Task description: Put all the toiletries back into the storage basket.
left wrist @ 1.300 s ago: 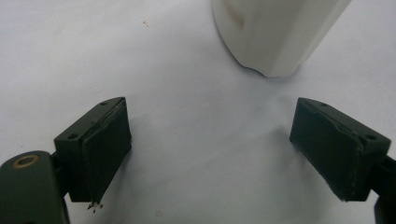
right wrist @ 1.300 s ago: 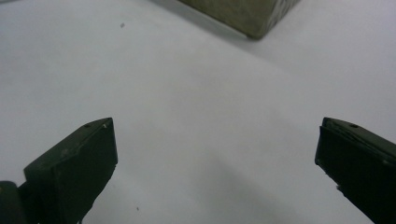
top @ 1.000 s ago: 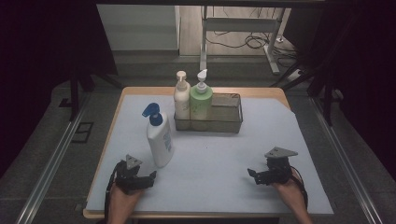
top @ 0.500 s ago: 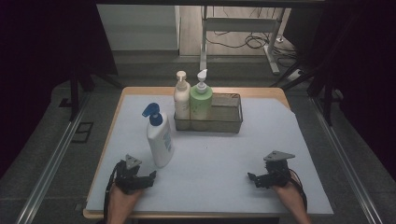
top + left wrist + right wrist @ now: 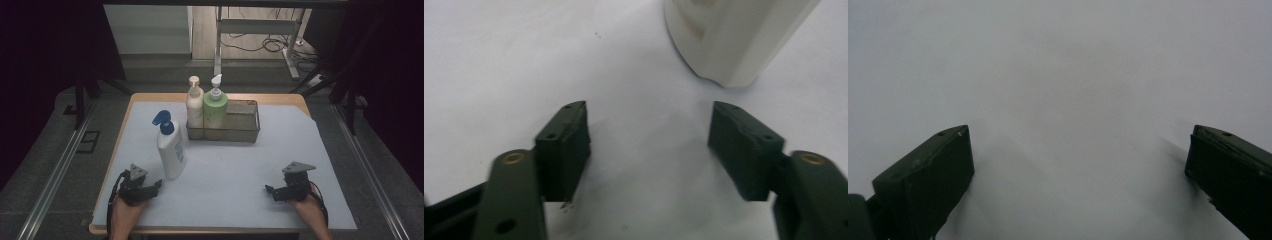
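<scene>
A white pump bottle with a blue head (image 5: 170, 145) stands upright on the white table cover, left of centre. Its base (image 5: 734, 35) rises just beyond my left gripper (image 5: 649, 125), which is open and holds nothing. In the high view the left gripper (image 5: 155, 186) rests low at the front left, just below that bottle. A wire basket (image 5: 245, 131) at the back holds a cream pump bottle (image 5: 194, 106) and a green pump bottle (image 5: 215, 108), both upright at its left end. My right gripper (image 5: 1078, 150) is open over bare cover, resting at the front right (image 5: 270, 190).
The white cover (image 5: 240, 170) lies over a wooden table whose edge (image 5: 220, 231) runs close below both hands. Metal rails (image 5: 55, 170) flank the table. A desk frame and cables (image 5: 260, 40) stand on the floor behind.
</scene>
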Demonstrator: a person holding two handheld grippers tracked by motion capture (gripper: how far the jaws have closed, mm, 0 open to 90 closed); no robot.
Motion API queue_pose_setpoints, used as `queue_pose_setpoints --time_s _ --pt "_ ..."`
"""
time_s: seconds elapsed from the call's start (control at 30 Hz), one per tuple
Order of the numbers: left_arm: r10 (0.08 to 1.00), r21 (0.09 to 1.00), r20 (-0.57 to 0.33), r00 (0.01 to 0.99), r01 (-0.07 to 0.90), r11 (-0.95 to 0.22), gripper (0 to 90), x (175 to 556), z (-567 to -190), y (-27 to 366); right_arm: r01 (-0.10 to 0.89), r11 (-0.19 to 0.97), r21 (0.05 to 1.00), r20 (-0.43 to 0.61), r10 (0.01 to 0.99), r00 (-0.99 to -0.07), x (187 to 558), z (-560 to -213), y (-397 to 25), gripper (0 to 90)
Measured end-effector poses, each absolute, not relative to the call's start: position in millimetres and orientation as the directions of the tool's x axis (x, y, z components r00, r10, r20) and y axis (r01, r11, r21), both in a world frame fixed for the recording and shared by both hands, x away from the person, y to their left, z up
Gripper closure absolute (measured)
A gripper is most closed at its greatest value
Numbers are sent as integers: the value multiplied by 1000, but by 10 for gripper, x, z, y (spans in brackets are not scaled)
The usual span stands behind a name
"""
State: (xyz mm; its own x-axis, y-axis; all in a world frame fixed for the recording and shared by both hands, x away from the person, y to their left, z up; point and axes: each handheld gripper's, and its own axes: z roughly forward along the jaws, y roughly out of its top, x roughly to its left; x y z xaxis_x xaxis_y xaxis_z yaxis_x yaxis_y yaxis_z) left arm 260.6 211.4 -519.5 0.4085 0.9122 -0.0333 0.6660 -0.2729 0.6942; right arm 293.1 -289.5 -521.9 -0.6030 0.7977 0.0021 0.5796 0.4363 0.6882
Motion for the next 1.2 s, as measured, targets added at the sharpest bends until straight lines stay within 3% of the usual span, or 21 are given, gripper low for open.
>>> queue_pose_setpoints --time_s 0.2,0.4,0.63,1.2 --pt "907 705 -45 418 657 -267 498 2714 -5123 2126 579 436 689 2 798 -603 2931 -5220 -2895 0" --pt "898 697 -67 435 665 -270 712 2869 -5092 2103 579 436 689 2 798 -603 2930 -5221 -2896 0" --pt "883 689 -83 462 667 -284 890 3044 -5093 2031 578 436 689 1 798 -603 2930 -5221 -2896 0" --pt "866 726 -124 484 640 -254 892 3149 -5123 1976 582 439 684 1 798 -603 2933 -5217 -2892 0"
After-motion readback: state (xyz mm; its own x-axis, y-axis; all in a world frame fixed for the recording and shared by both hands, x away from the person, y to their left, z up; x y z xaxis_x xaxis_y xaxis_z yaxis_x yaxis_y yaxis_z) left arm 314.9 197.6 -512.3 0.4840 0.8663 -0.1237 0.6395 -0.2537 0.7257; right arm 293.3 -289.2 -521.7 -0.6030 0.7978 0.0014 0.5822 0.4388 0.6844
